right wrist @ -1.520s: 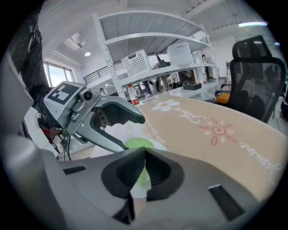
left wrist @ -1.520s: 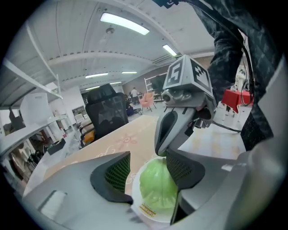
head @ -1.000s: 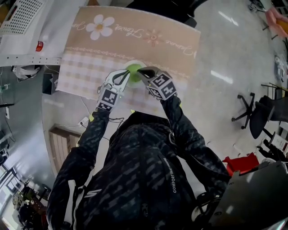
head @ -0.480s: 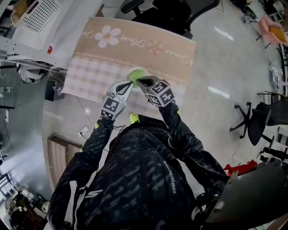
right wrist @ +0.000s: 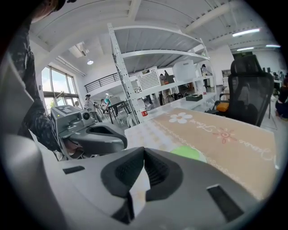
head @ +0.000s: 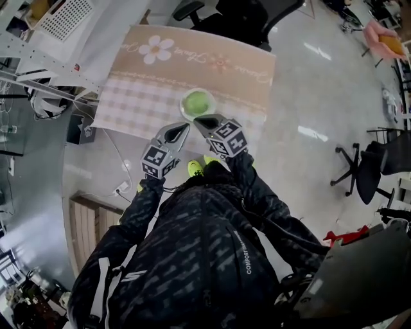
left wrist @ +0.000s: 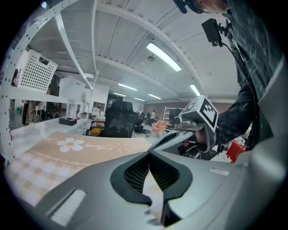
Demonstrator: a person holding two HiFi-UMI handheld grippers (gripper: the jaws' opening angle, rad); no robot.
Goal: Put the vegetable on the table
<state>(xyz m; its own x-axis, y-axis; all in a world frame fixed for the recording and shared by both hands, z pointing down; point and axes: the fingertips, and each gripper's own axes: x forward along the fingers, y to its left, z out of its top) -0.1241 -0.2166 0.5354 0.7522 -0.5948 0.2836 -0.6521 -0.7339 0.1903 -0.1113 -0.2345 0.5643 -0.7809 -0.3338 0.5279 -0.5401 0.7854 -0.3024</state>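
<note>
A round green vegetable (head: 197, 101) lies in a small white bowl (head: 184, 113) on the tan and pink checked tablecloth (head: 135, 103). Both grippers hang at the table's near edge, just short of the bowl and apart from it. My left gripper (head: 184, 127) is shut and empty. My right gripper (head: 198, 119) looks shut, tips meeting, though its jaws have just been opening by a hair; nothing is between them. In the right gripper view (right wrist: 144, 151) the vegetable (right wrist: 190, 152) peeks over the jaws. The left gripper view (left wrist: 149, 153) hides the bowl.
A white shelving rack (head: 35, 80) with a white basket (head: 59, 14) stands left of the table. A black office chair (head: 247, 16) sits behind it, more chairs (head: 367, 168) at the right. Cables and a plug (head: 120, 187) lie on the floor near a wooden slatted frame (head: 87, 218).
Both grippers have drawn back from either side of the bowl toward the person and lifted a little. The vegetable stays in its bowl on the cloth.
</note>
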